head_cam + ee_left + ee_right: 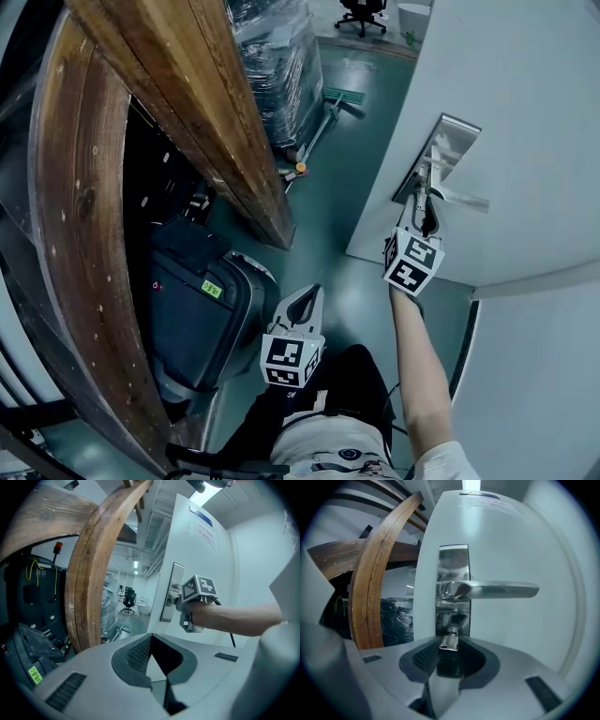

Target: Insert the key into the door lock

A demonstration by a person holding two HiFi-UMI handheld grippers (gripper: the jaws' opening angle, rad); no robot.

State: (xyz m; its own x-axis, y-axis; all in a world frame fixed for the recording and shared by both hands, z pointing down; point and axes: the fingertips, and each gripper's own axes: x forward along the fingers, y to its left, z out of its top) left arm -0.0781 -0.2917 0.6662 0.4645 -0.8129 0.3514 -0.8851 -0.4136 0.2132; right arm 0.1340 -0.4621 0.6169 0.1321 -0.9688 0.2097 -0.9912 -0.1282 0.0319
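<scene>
The white door [525, 112] stands at the right, with a steel lock plate [441, 150] and a lever handle [464, 199] on it. My right gripper [427, 204] is raised to the plate and shut on a silver key [450, 639]. In the right gripper view the key's head sits against the lower part of the lock plate [453, 573], just under the handle [492, 590]. The key's blade is hidden. My left gripper [302, 302] hangs low near the person's body, shut and holding nothing. In the left gripper view the right gripper [187, 613] shows at the door.
A large curved wooden frame [80, 244] fills the left, with a straight wooden beam [202, 112] leaning beside it. A dark wheeled machine [202, 309] stands on the green floor below. A wrapped pallet [277, 66], a floor mop [328, 105] and an office chair [364, 14] lie further off.
</scene>
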